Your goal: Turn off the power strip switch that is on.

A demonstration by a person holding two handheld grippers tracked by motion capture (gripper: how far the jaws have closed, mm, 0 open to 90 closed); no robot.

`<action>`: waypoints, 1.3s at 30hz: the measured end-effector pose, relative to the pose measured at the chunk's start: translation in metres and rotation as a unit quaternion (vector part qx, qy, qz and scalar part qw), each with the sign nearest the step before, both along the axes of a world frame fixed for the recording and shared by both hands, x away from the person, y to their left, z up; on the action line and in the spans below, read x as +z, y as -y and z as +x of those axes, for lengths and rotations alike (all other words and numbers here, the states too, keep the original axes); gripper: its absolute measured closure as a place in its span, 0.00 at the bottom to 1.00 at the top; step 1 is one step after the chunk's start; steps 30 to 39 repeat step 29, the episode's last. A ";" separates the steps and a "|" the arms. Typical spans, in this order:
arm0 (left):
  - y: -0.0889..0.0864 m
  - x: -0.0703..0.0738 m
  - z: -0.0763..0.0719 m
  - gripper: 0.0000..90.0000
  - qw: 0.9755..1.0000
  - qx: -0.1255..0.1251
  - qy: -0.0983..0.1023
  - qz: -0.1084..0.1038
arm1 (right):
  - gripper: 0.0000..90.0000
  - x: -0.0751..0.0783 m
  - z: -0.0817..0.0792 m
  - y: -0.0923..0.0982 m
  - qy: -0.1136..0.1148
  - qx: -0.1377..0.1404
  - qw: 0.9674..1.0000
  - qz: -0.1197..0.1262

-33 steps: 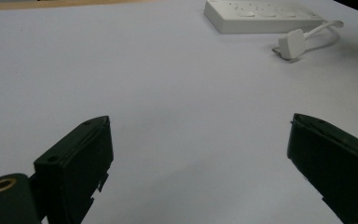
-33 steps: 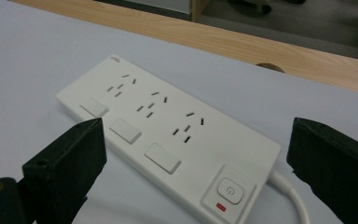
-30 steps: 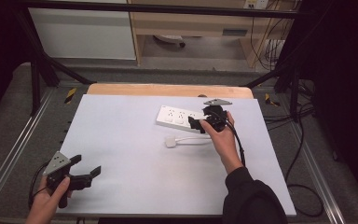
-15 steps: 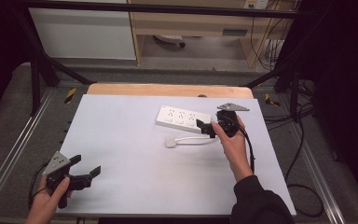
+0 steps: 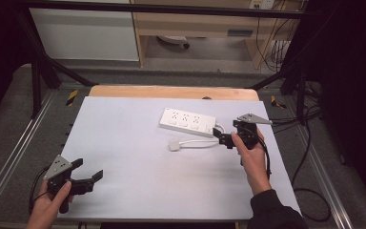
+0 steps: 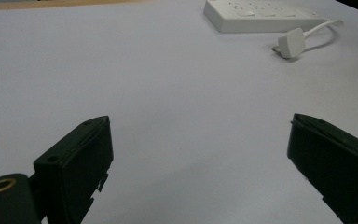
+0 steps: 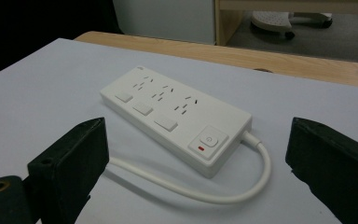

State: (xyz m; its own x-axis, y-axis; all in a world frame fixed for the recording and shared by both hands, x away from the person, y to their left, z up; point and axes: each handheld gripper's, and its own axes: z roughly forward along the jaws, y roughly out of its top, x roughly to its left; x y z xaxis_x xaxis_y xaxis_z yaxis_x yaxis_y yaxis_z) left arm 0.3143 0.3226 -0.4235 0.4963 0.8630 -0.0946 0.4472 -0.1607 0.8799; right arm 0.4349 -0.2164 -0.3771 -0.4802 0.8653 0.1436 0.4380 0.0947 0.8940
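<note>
A white power strip point(image 5: 188, 121) lies flat at the back middle of the white table point(image 5: 138, 191). Its white cable point(image 5: 200, 141) curls round the right end to a white plug point(image 5: 174, 145) lying loose in front of it. My right gripper point(image 5: 221, 138) hovers just right of the strip's switch end, open, with nothing in it. In the right gripper view its jaws point(image 7: 196, 140) frame the strip point(image 7: 168, 112), the power button point(image 7: 208, 140) and the cable point(image 7: 205, 192). My left gripper point(image 5: 88, 170) stands open at the near left corner, far from the strip point(image 6: 261, 16) and plug point(image 6: 291, 43).
A wooden strip point(image 5: 171, 92) borders the table's far edge. Metal rails point(image 5: 9, 162) run along both sides and black cables point(image 5: 310, 191) trail on the floor at the right. Beyond the table stand a white cabinet point(image 5: 86, 33) and a wooden shelf point(image 5: 195, 24).
My right gripper has drawn back from over the strip's switch end, moving right and a little toward the person. The left gripper has stayed put.
</note>
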 end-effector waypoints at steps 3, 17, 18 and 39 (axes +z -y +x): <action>0.000 0.000 0.000 0.07 1.000 0.000 0.000 -0.001 | 0.07 -0.003 -0.010 0.010 0.005 -0.002 1.000 0.004; 0.000 0.000 -0.001 0.07 1.000 0.004 -0.001 -0.002 | 0.04 -0.029 -0.054 0.045 0.048 -0.023 0.999 0.000; 0.000 0.000 -0.002 0.07 1.000 0.004 -0.001 -0.003 | 0.04 -0.033 -0.056 0.047 0.046 -0.025 0.999 0.002; 0.001 0.001 -0.002 0.07 1.000 0.001 0.002 0.000 | 0.05 -0.076 -0.060 0.046 -0.032 -0.010 0.999 -0.028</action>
